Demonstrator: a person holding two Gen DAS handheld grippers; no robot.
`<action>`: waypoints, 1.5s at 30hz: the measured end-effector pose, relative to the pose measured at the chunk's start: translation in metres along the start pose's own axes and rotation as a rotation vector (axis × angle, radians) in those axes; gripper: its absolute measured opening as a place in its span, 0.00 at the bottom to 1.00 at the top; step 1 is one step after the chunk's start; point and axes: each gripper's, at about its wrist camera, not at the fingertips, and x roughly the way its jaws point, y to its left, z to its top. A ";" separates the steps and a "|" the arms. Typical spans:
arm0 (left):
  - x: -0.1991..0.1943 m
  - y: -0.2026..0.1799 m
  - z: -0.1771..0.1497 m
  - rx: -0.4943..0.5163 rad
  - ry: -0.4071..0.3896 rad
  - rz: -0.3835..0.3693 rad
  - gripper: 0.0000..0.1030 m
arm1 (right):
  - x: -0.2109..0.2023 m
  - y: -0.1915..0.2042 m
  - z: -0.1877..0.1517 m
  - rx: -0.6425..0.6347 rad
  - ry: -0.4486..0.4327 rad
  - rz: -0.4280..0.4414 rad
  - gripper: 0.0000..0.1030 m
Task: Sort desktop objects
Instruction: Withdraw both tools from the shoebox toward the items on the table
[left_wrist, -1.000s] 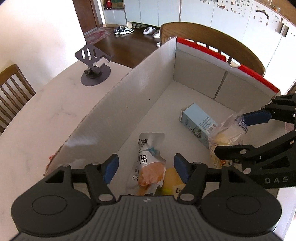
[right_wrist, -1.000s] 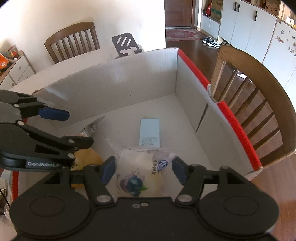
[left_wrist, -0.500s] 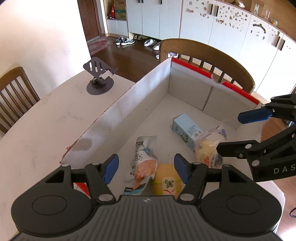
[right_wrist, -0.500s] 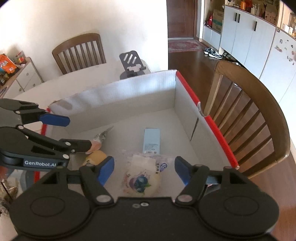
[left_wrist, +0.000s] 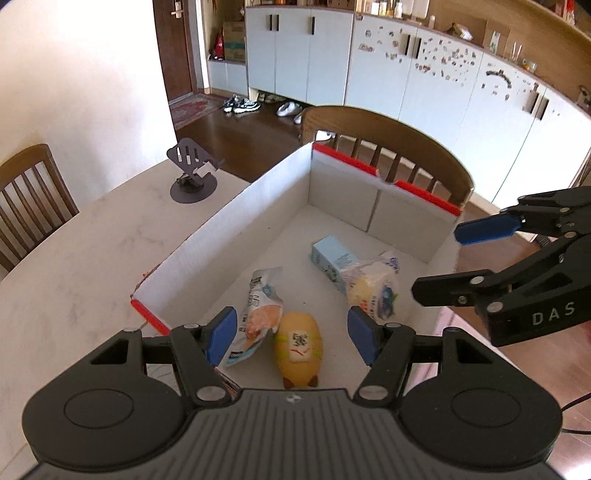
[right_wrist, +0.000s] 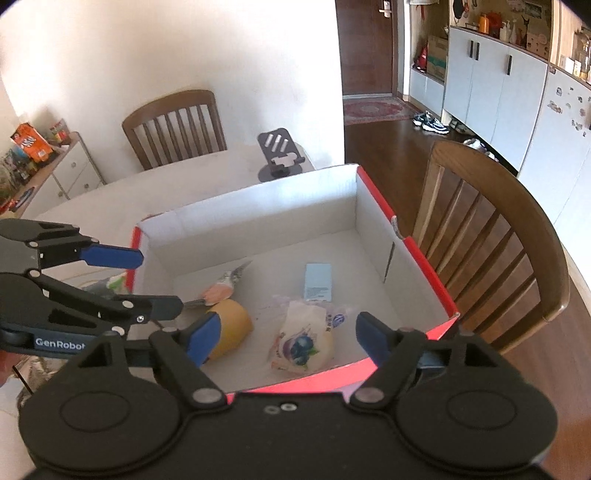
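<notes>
While both grippers hang above the box (left_wrist: 236, 221), its floor holds four things: a pouch (left_wrist: 260, 314), a yellow pack (left_wrist: 299, 341), a blue carton (left_wrist: 330, 260) and a bun bag (left_wrist: 373, 286). The pouch and yellow pack lie side by side at the near end; the bun bag rests against the carton. The left gripper (left_wrist: 291, 330) has its jaws partly apart with nothing between them. The right gripper (right_wrist: 286, 332) is opening its jaws, empty too, over the bun bag. The box sits on the counter (left_wrist: 92, 240), near a phone stand (left_wrist: 192, 173) and beside a chair (right_wrist: 487, 236).
</notes>
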 end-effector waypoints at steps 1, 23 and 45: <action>-0.004 -0.001 -0.002 -0.001 -0.006 -0.004 0.63 | -0.003 0.002 -0.001 -0.002 -0.004 0.004 0.78; -0.064 0.009 -0.047 -0.081 -0.096 -0.013 0.84 | -0.036 0.040 -0.020 0.008 -0.066 0.067 0.87; -0.105 0.072 -0.117 -0.148 -0.078 0.031 0.98 | -0.034 0.125 -0.047 0.005 -0.038 0.083 0.94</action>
